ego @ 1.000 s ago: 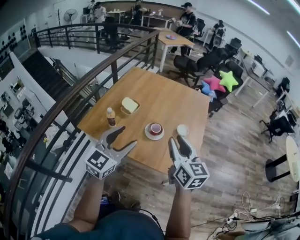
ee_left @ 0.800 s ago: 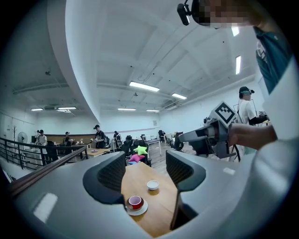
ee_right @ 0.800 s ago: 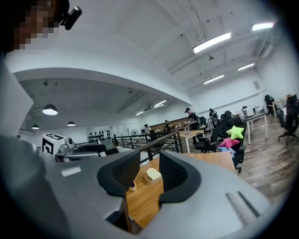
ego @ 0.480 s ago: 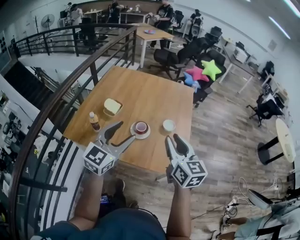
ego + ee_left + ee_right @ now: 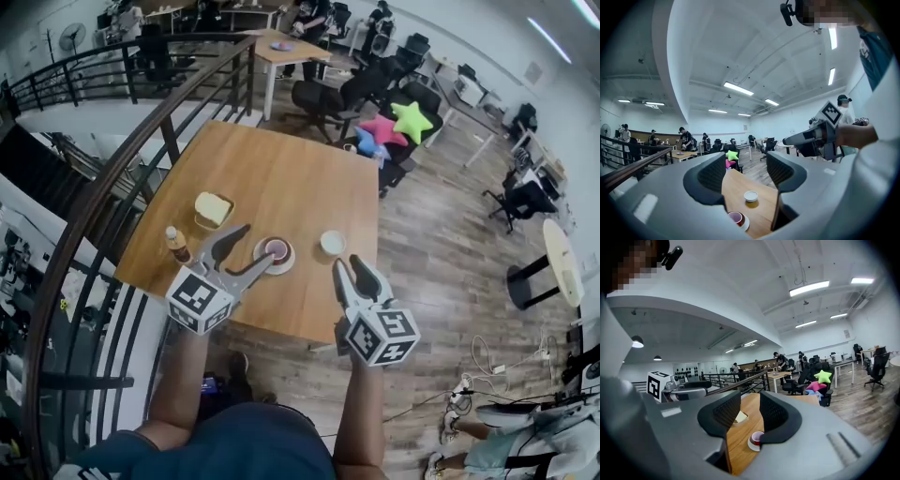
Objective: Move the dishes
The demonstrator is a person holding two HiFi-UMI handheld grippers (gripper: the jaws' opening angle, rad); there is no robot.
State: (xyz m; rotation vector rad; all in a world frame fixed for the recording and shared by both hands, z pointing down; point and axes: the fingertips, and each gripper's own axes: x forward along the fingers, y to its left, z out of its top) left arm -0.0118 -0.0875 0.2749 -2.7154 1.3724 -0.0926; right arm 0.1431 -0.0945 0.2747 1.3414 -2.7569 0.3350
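**Both grippers empty at the table's near edge**

Nothing is lifted yet. The left gripper (image 5: 260, 246) is at the near edge of the pale wooden table (image 5: 281, 178), jaws released and bare, framing the red cup on its white saucer (image 5: 275, 251), probably the first pick. The right gripper (image 5: 349, 265) has its jaws parted more narrowly, also holding nothing. A small white bowl (image 5: 332, 243) sits right of the cup. A shallow dish with a yellow block (image 5: 213, 208) lies farther left, and a small brown bottle (image 5: 174, 244) stands near left.
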